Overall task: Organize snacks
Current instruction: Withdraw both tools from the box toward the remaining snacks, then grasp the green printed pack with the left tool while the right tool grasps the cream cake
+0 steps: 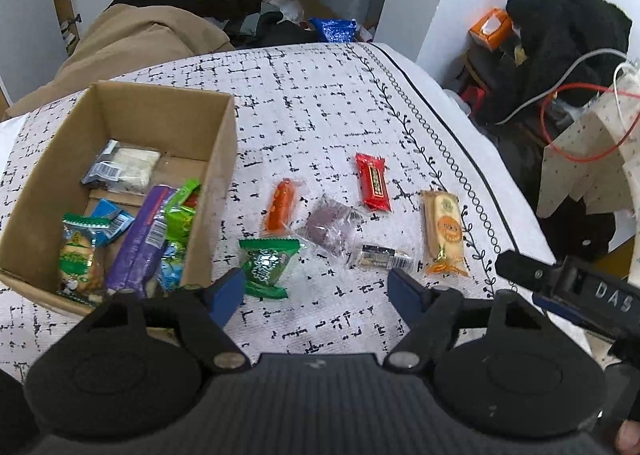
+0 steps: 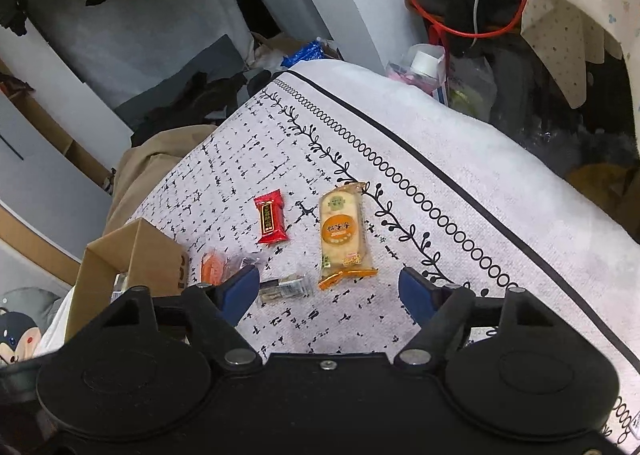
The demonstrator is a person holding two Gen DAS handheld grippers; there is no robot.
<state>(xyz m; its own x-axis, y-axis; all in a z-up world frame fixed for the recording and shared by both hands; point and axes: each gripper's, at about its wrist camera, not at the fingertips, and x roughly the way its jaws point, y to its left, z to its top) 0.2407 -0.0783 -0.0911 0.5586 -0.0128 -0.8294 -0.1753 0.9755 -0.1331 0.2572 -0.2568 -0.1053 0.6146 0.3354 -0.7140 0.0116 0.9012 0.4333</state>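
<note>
- My left tongs [image 1: 316, 291] are wide apart and hold nothing, just above the green snack [image 1: 266, 267].
- My right tongs [image 2: 330, 291] are spread too, empty, near the yellow cracker pack [image 2: 344, 235].
- Loose snacks lie on the patterned cloth [image 1: 320, 103].
- The cardboard box [image 1: 216, 159] on the left holds more snacks.

White letters "DAS" read on the black body of the right tongs [image 1: 576, 287], seen at the right edge of the left wrist view. Long orange-and-cream cracker packet [image 2: 345, 235] near the patterned border of the white bed cover [image 2: 460, 159] carries an orange round label with characters, too blurred to read. Red wrapped candy bar [image 2: 272, 222] has a dark strip of gold characters, unreadable. Barcode on the grey packet [image 1: 105, 171] in the cardboard box [image 1: 224, 159], digits illegible.
</note>
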